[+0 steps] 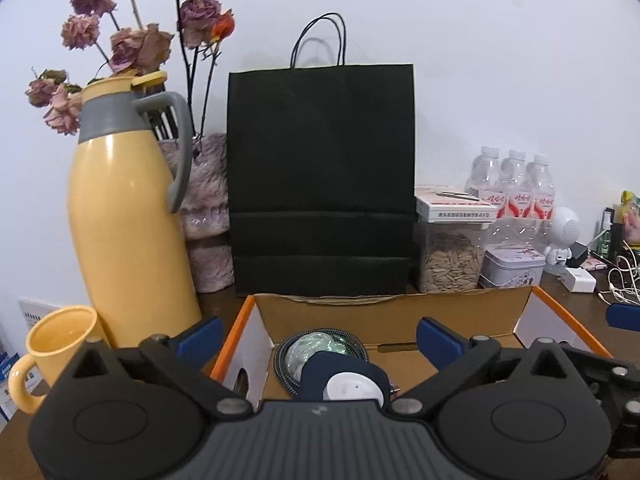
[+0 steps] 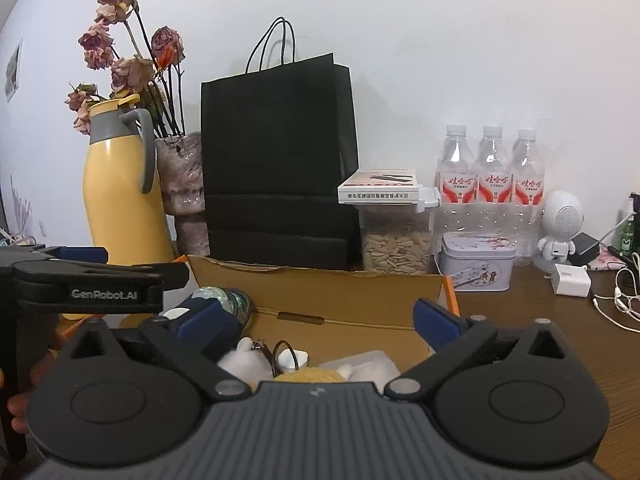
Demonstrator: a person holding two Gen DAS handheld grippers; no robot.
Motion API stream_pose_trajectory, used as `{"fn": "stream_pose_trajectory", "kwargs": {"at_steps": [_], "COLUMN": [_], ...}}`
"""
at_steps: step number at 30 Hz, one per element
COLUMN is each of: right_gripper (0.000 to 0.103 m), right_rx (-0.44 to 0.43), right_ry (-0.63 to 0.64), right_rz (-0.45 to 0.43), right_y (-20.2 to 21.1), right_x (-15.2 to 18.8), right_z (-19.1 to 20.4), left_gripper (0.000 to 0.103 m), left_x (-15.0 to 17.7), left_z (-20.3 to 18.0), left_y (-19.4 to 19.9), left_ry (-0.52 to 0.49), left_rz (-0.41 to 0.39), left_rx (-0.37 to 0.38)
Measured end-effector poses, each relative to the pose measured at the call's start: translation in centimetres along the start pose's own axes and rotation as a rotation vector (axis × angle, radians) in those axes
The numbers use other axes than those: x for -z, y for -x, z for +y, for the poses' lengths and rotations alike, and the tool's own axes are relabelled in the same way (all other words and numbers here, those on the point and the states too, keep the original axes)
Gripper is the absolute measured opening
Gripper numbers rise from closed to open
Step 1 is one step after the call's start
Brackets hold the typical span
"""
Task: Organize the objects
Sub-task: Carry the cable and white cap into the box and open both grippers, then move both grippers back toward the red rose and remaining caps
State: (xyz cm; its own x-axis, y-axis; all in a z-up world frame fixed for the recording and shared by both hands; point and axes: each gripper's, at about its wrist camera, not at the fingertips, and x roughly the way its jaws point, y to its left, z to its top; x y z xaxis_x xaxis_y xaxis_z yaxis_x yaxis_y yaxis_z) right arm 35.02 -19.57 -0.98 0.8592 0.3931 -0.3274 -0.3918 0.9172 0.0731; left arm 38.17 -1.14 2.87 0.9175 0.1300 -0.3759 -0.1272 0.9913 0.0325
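An open cardboard box (image 1: 384, 312) with orange edges sits on the table in front of both grippers; it also shows in the right wrist view (image 2: 320, 292). In it lie a coiled braided cable (image 1: 320, 344), a dark blue pouch (image 1: 344, 372) and a white round disc (image 1: 352, 390). The right wrist view shows a white plush toy (image 2: 244, 364) and a yellow ball (image 2: 310, 376) in the box. My left gripper (image 1: 320, 338) is open and empty over the box's left half. My right gripper (image 2: 320, 320) is open and empty over its right half.
A yellow thermos jug (image 1: 124, 220) and yellow mug (image 1: 60, 344) stand left. A vase of dried roses (image 1: 208, 216), a black paper bag (image 1: 320, 176), a seed jar (image 1: 450, 256), a tin (image 1: 514, 266), water bottles (image 1: 512, 188), a white speaker (image 2: 562, 224) and chargers with cables (image 2: 572, 280) line the back and right.
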Motion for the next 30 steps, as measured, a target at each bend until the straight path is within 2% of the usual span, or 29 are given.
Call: {"fn": "stream_pose_trajectory", "kwargs": {"at_steps": [13,25,30], "right_gripper": [0.103,0.103,0.103], "right_rx": [0.013,0.032,0.071], "right_ry": [0.040,0.099,0.144], "right_rz": [-0.003,-0.006,0.007], "right_y": [1.3,5.6,7.1], "right_x": [0.1,2.2,3.8], "right_z": [0.6,0.9,1.0], "left_gripper": [0.103,0.103,0.103], "left_x": [0.6,3.0,4.5], "left_z": [0.2,2.4,3.3], "left_y": [1.4,4.8,5.9], "left_ry": [-0.001,0.026,0.018], "left_rz": [-0.010,-0.013,0.015], "left_rx": [0.053,0.093,0.110]}}
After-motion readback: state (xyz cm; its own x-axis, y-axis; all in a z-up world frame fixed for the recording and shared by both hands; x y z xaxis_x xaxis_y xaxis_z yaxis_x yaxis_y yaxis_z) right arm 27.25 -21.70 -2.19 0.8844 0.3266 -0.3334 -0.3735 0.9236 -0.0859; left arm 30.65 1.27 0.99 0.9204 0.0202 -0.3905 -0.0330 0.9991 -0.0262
